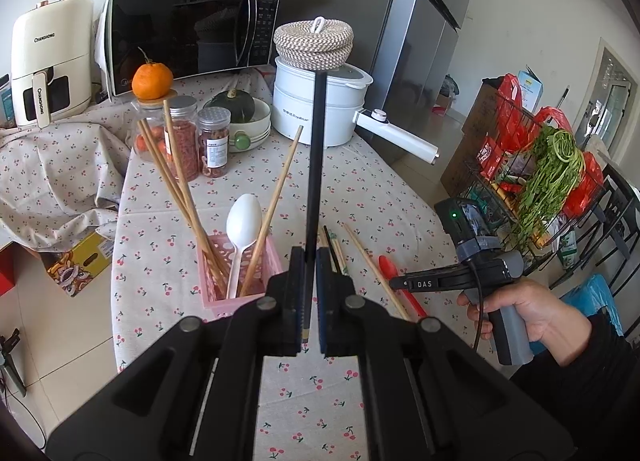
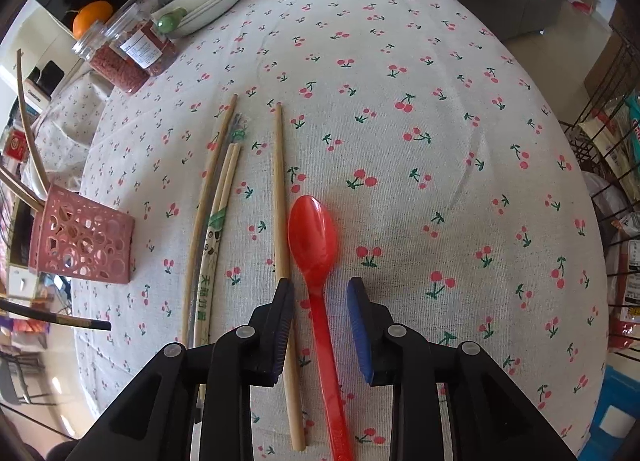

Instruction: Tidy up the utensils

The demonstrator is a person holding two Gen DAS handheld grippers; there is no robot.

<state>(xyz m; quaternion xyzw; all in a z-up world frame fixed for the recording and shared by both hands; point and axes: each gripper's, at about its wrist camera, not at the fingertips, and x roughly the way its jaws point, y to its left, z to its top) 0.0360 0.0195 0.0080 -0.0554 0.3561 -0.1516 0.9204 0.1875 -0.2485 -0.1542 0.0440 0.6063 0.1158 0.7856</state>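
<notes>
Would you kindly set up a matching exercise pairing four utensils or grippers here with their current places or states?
Things:
1. black chopstick
2. white spoon
3. red spoon
4. right gripper

States:
A. standing in the pink basket
B. lying on the tablecloth
C. open, jaws either side of a handle
D. clamped in the shut left gripper

Pairs: 1-D, 2-A, 3-B, 4-C
</notes>
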